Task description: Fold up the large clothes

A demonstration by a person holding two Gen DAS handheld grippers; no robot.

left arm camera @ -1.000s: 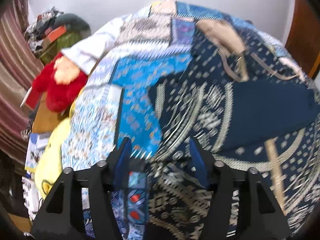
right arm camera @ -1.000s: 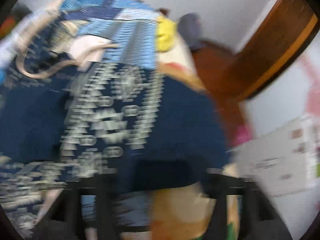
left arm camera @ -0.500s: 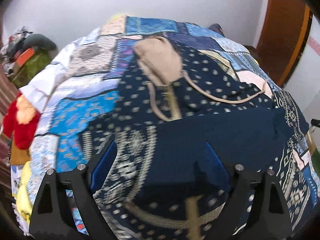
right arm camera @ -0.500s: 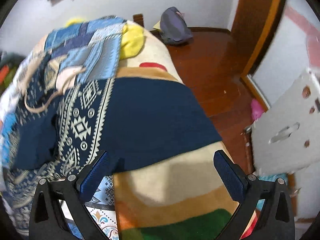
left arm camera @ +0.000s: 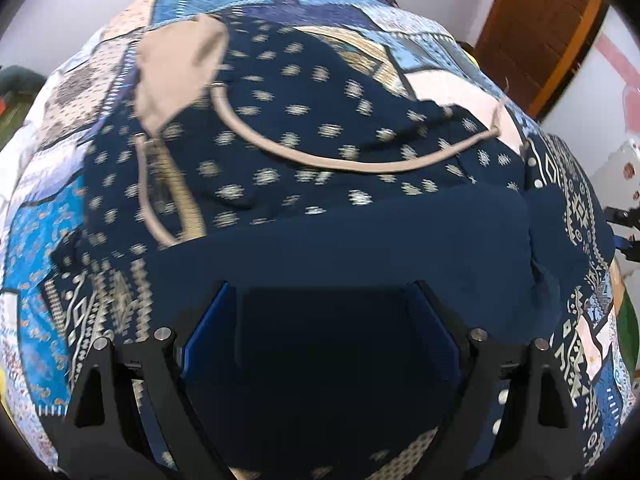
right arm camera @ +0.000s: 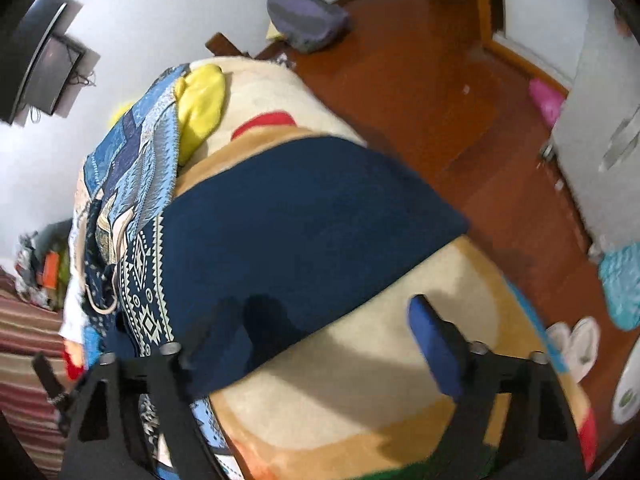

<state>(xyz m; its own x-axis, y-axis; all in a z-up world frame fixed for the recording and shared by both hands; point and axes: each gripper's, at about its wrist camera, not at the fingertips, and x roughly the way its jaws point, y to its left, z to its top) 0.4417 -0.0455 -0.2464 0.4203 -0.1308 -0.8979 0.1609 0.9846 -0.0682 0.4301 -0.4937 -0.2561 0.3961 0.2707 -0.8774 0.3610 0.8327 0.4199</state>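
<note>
A large navy garment point(left arm camera: 340, 240) with cream patterns, tan trim and a tan hood point(left arm camera: 176, 60) lies spread on the bed. Its plain navy folded part fills the lower middle of the left wrist view. My left gripper point(left arm camera: 320, 320) is open, its blue pads wide apart just above that plain navy cloth. In the right wrist view a plain navy panel of the garment point(right arm camera: 300, 220) hangs over the bed's side. My right gripper point(right arm camera: 320, 324) is open and empty above that panel's lower edge and the cream blanket point(right arm camera: 380, 380).
A blue patchwork quilt point(left arm camera: 40, 208) covers the bed. A yellow cloth point(right arm camera: 200, 100) lies near the quilt's far end. Wooden floor point(right arm camera: 440, 100) runs alongside, with a grey bag point(right arm camera: 304, 16), slippers point(right arm camera: 576, 344) and a wooden door point(left arm camera: 536, 28) beyond.
Both views have swung: the left gripper moved right and forward over the plain navy cloth. The right gripper tilted and came closer above the hanging navy panel. Both stayed open.
</note>
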